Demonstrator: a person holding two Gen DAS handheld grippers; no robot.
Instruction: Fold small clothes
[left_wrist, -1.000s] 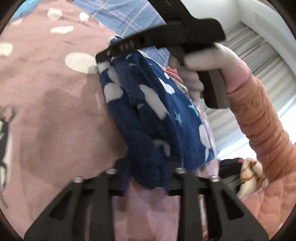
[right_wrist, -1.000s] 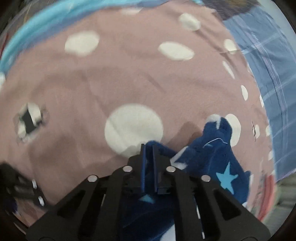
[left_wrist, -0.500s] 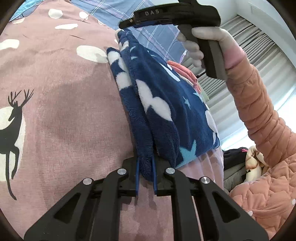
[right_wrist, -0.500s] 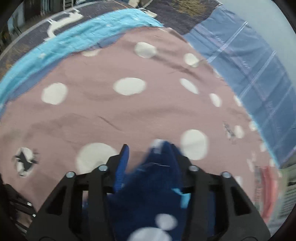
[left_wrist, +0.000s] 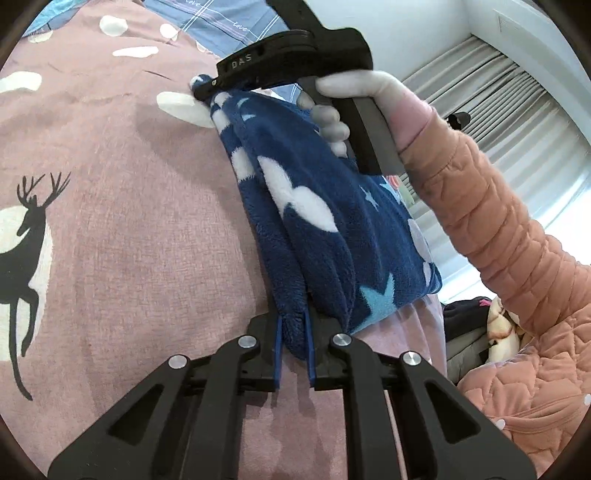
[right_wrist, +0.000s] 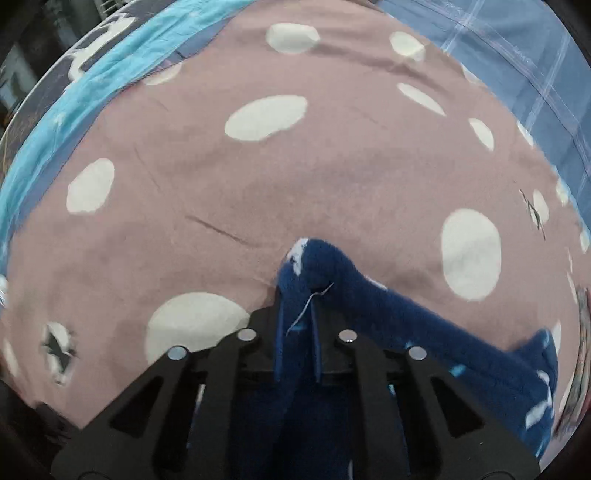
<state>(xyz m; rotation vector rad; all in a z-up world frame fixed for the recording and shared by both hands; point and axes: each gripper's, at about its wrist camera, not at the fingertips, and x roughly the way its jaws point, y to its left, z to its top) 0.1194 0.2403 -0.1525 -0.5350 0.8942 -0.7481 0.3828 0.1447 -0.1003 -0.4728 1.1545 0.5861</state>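
I have the blue fleece garment (left_wrist: 317, 221) stretched between both claws above the pink bedspread (left_wrist: 129, 221), hanging doubled over. My left claw (left_wrist: 293, 347) is clamped on the near end, and my right claw (right_wrist: 297, 332) is clamped on the far end. As I judge it, the step is carrying this fold down onto the bed. To do it well I should keep both ends level and taut, lower the hanging edge first, then lay the gripped edge over it so the layers line up before letting go. The left view shows the whole garment and the right hand (left_wrist: 351, 107) on its handle; the right view shows only one corner of fleece and open bedspread ahead.
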